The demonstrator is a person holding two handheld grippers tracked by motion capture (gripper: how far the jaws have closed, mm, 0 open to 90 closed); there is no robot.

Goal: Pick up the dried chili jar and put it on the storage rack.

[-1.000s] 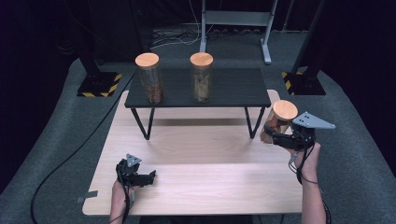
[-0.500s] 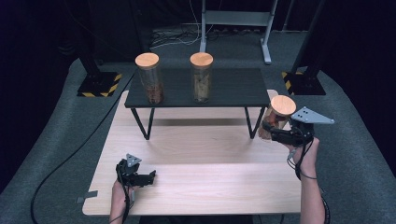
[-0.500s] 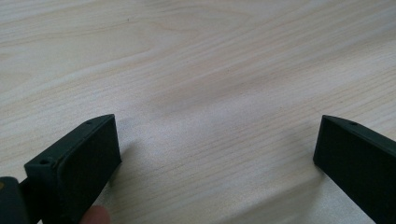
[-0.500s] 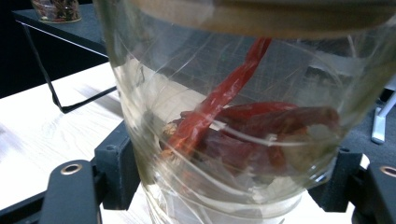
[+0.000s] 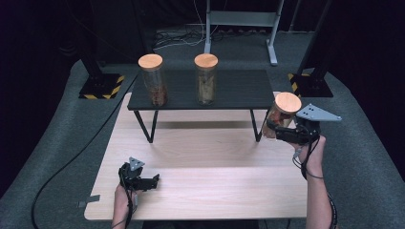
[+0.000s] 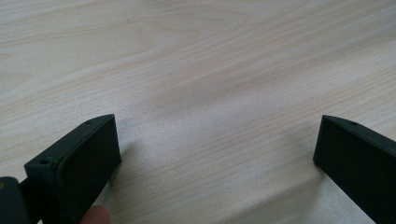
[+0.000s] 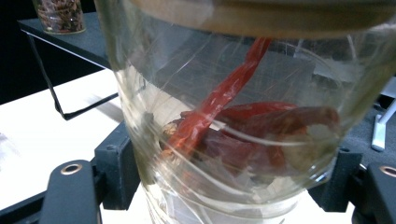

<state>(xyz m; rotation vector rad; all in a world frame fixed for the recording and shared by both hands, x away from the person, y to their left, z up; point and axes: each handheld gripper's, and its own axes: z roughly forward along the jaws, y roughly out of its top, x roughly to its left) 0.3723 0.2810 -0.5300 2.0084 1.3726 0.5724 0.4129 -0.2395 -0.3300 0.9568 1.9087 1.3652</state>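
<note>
Two jars (image 5: 154, 78) stood on the shelf (image 5: 239, 88) while the left gripper (image 5: 143, 180) rested wide open and empty on the table (image 5: 210, 162), the right gripper (image 5: 282, 133) clamped a third jar (image 5: 282, 116) beside the shelf's right end, probably mid-carry, needing a lift onto the shelf.

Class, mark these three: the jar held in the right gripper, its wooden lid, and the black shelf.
jar (image 7: 233, 140), right gripper view, glass wall.
wooden lid (image 5: 288, 102), high view, top face.
black shelf (image 5: 239, 88), high view, bare top.

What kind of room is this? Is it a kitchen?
Probably not a kitchen; it looks like a test studio. A wooden table sits on grey carpet with dark surroundings, metal stands behind it, and a cable trailing across the floor.
</note>
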